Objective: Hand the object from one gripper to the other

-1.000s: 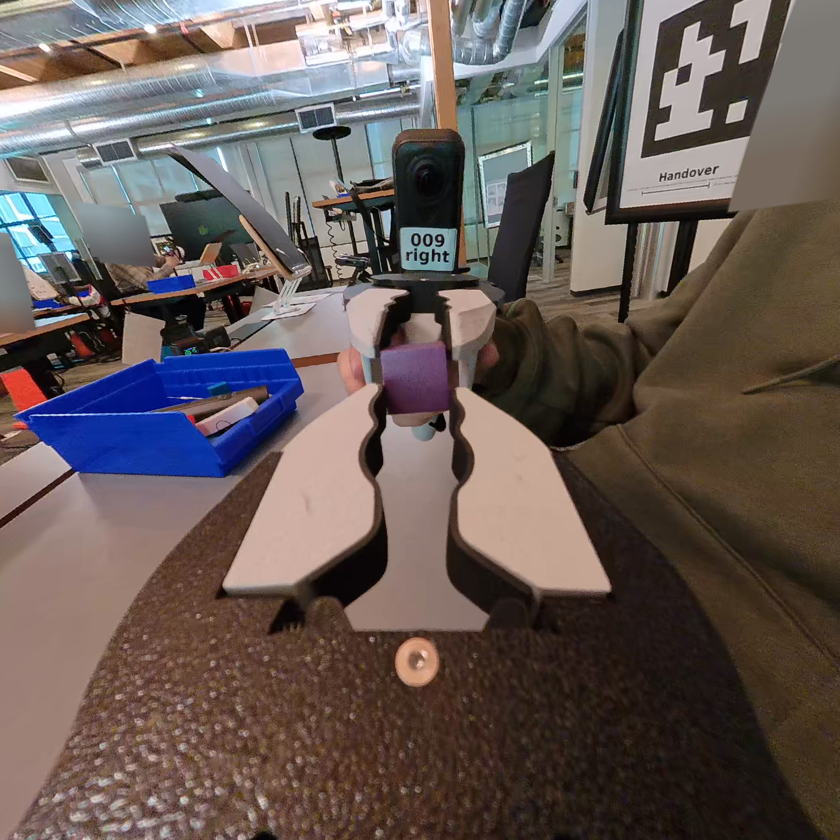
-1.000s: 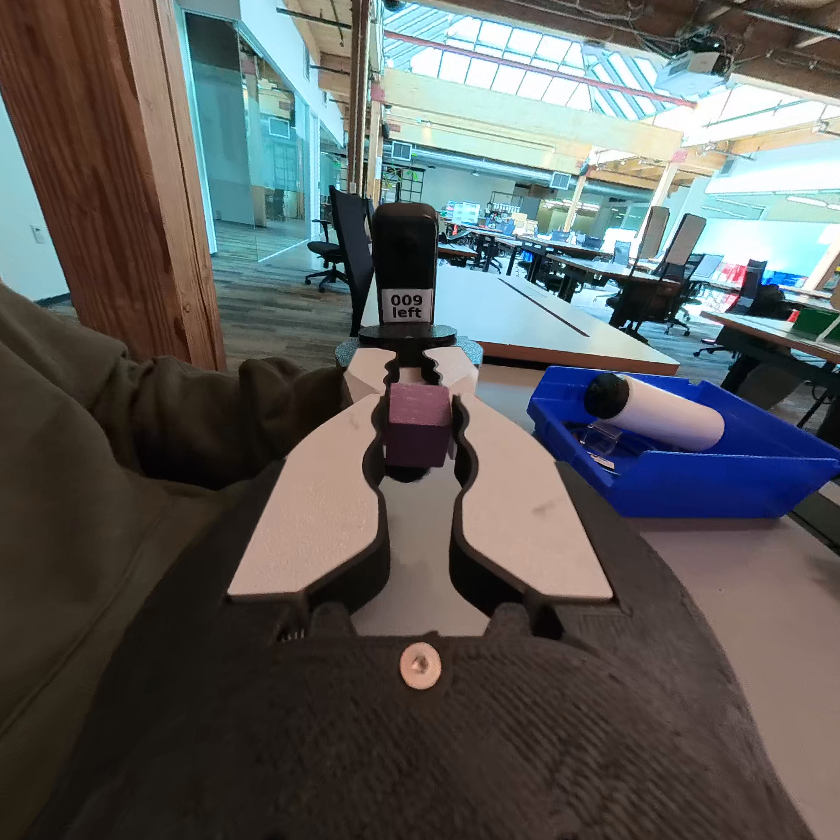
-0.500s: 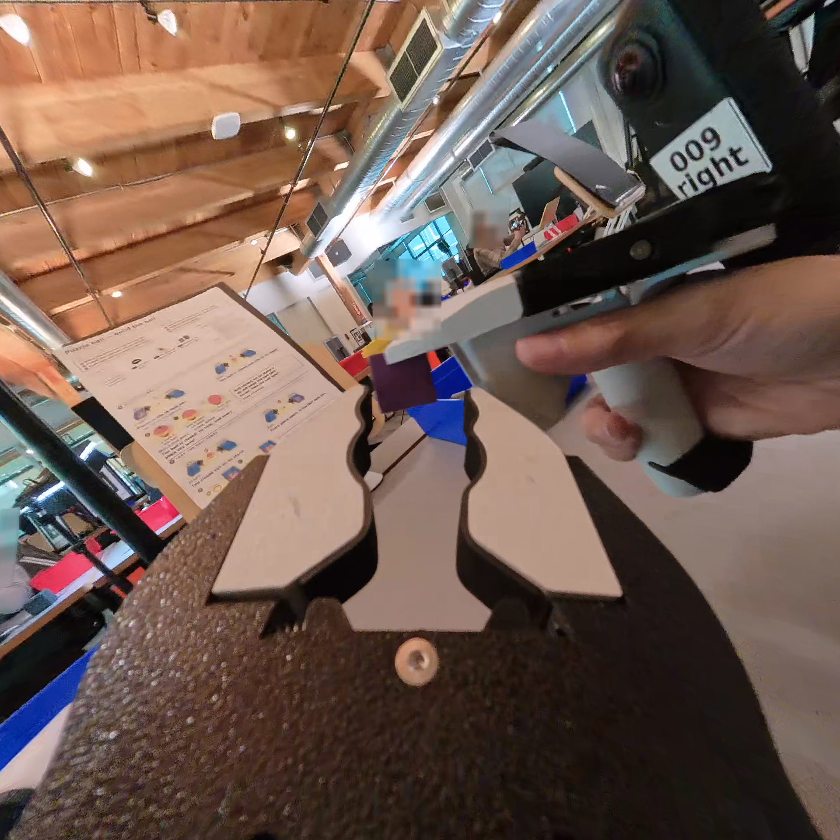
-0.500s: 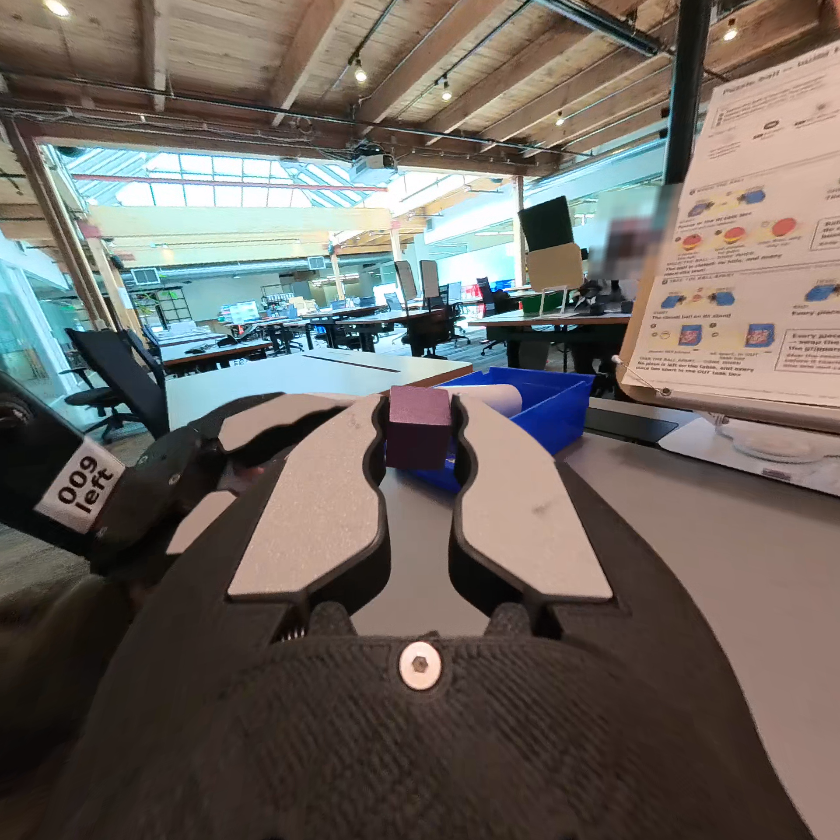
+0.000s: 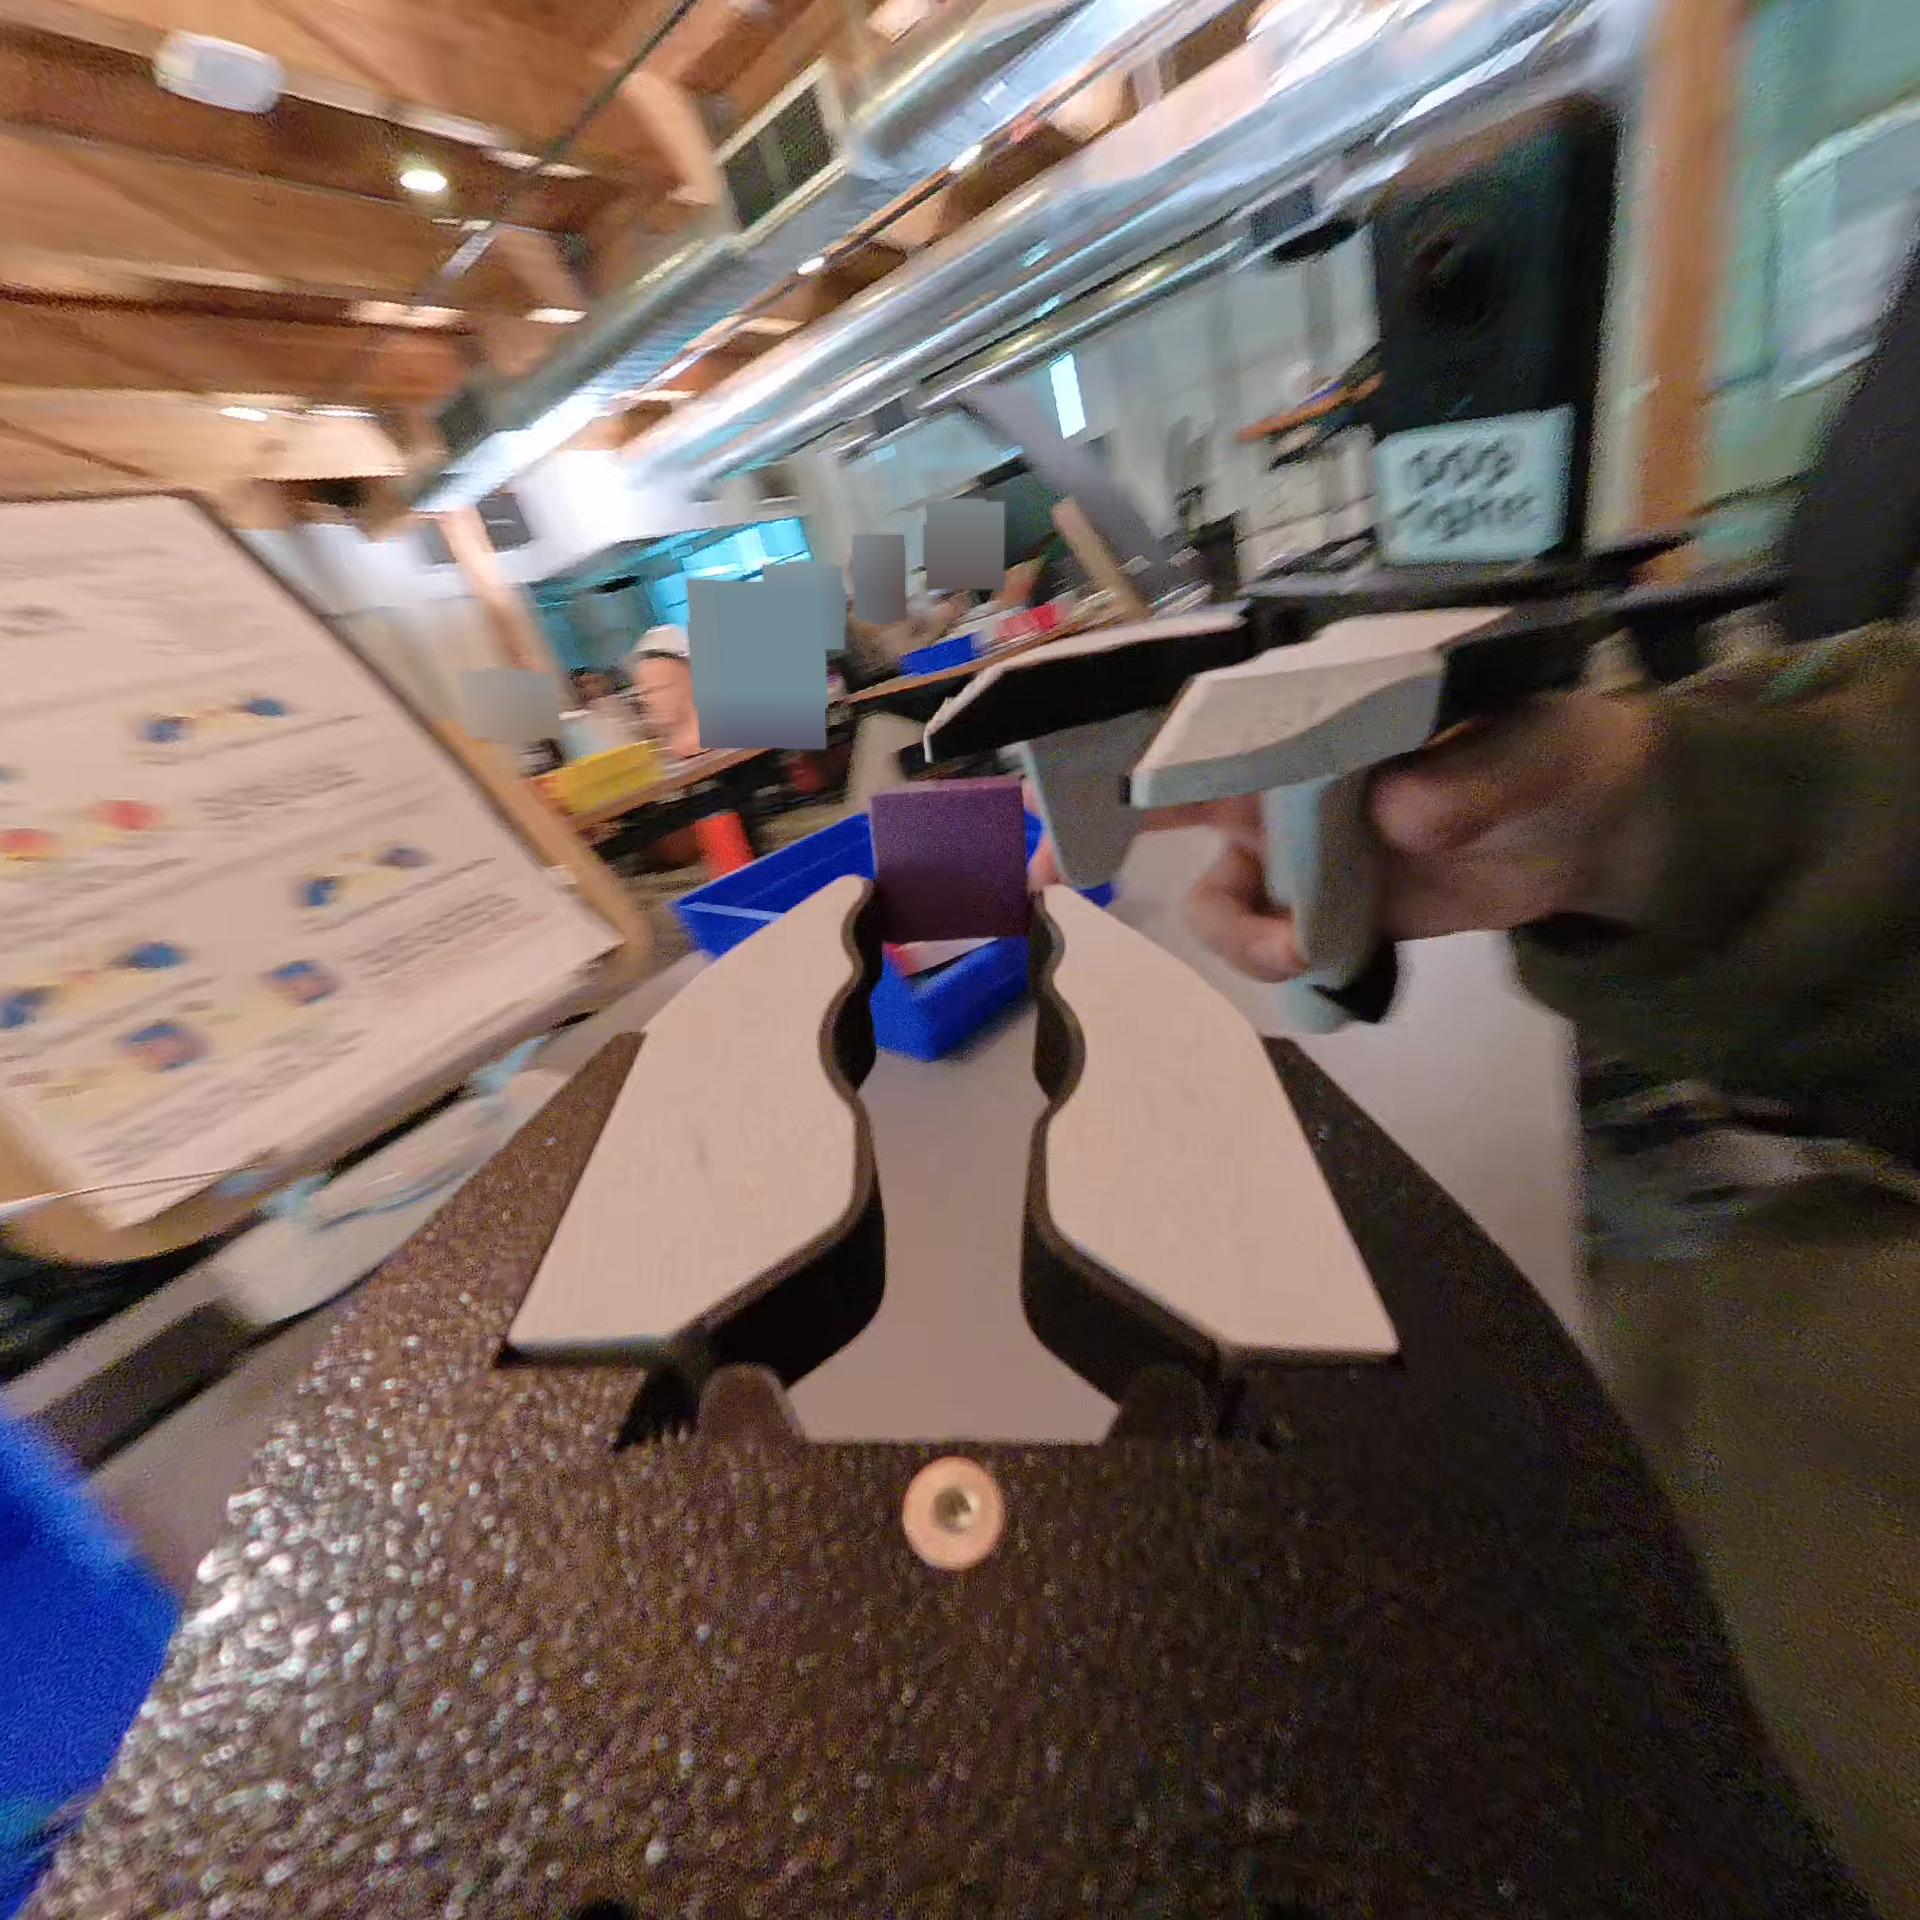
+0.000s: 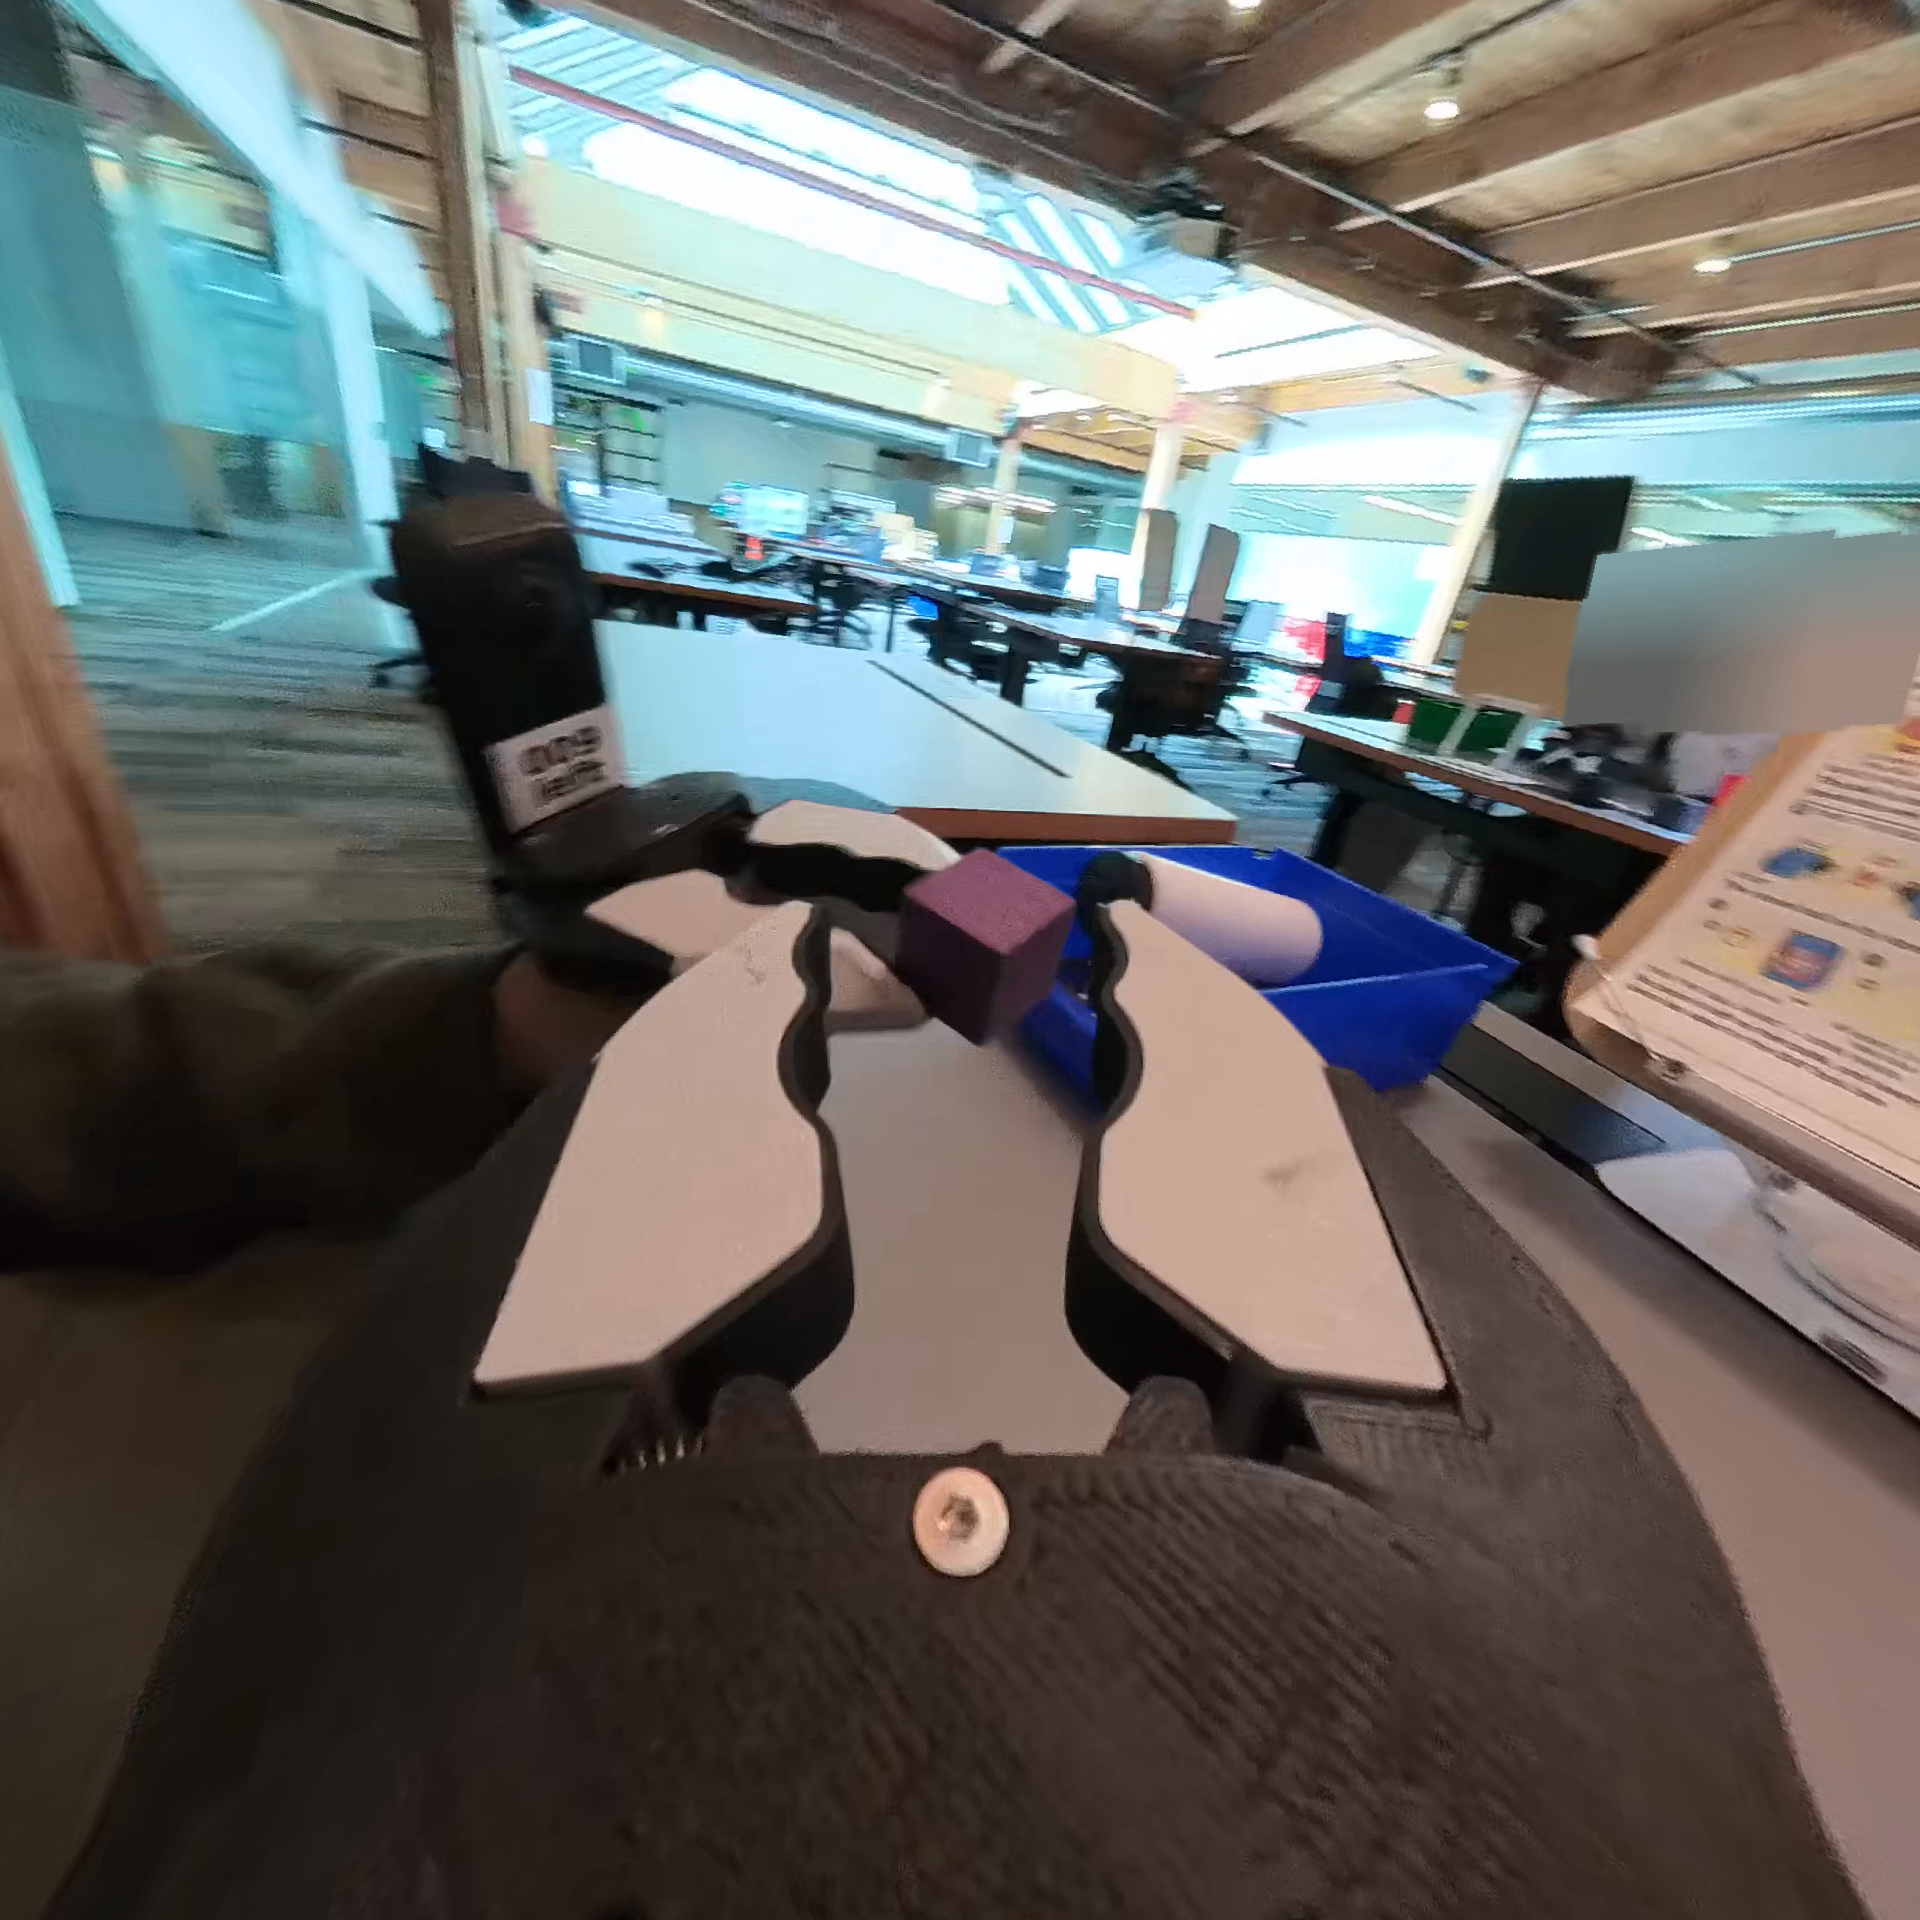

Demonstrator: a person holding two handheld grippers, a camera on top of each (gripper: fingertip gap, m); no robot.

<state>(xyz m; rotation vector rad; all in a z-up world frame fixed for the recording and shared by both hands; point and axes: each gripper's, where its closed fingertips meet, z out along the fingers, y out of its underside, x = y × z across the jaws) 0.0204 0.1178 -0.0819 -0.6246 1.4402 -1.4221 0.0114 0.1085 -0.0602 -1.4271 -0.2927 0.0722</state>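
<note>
A purple cube (image 5: pixel 951 852) sits between the fingertips of my left gripper (image 5: pixel 951 888), which is shut on it and holds it in the air. In the right wrist view the cube (image 6: pixel 982 951) is tilted and gripped by the left gripper's fingers (image 6: pixel 852 831) coming in from the left. My right gripper (image 6: pixel 956 914) is open, its fingers standing either side of the cube with a gap on the left side. In the left wrist view the right gripper (image 5: pixel 1039 764) is open just above and to the right of the cube.
A blue bin (image 6: pixel 1382 997) holding a white cylinder with a black cap (image 6: pixel 1226 925) stands on the grey table (image 6: pixel 1558 1403) behind the cube. An instruction board (image 6: pixel 1787 935) leans at the right; it shows at the left in the left wrist view (image 5: pixel 239 831). A hand (image 5: pixel 1475 831) holds the right gripper. Less than 4 cm separates the two grippers' tips.
Half a second ago the right gripper was shut on the cube and the left was open. Now the left has shut on the cube and the right has opened and let go.
</note>
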